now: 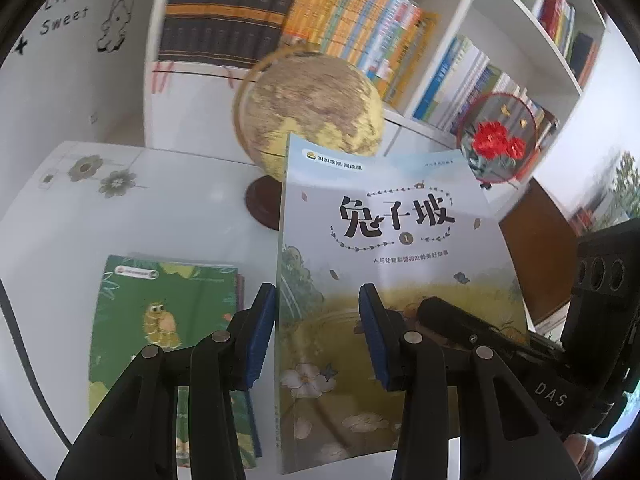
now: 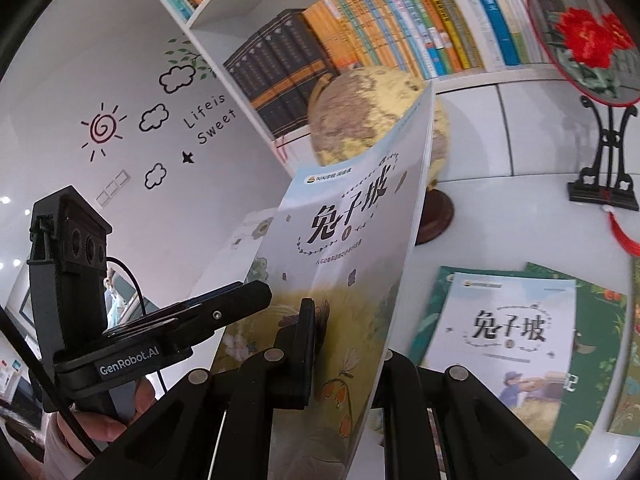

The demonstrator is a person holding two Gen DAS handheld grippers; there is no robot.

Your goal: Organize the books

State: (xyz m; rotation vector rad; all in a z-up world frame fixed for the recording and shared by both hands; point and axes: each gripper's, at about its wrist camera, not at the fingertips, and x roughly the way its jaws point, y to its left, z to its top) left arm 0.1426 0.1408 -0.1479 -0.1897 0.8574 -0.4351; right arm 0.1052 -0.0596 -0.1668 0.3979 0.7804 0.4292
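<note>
the thin pale-blue paperback (image 2: 344,264) is up off the white table (image 1: 120,216), standing nearly on edge, with the right gripper (image 2: 344,344) clamped on its lower part, one pad against the cover and the other hidden behind the pages. in the right view the top corner curls over toward the globe (image 2: 360,108), so it's clearly floppy and light, more like a magazine than a stiff book. glossy cover too, so i'd guess it can slide in the pads if the hold is shallow.

the left gripper (image 1: 316,328) hovers in front of the same book (image 1: 384,280) with its jaws spread wide, holding nothing, blue pads (image 1: 260,332) either side of the left edge of the cover.

best place to grab is probably down by the bound edge, where the pages stay together, not the loose corner.

the green book (image 1: 168,320) lies flat on the table to the left, on top of a small stack. a second book of the same series (image 2: 508,344) lies flat at near right in the right view.
</note>
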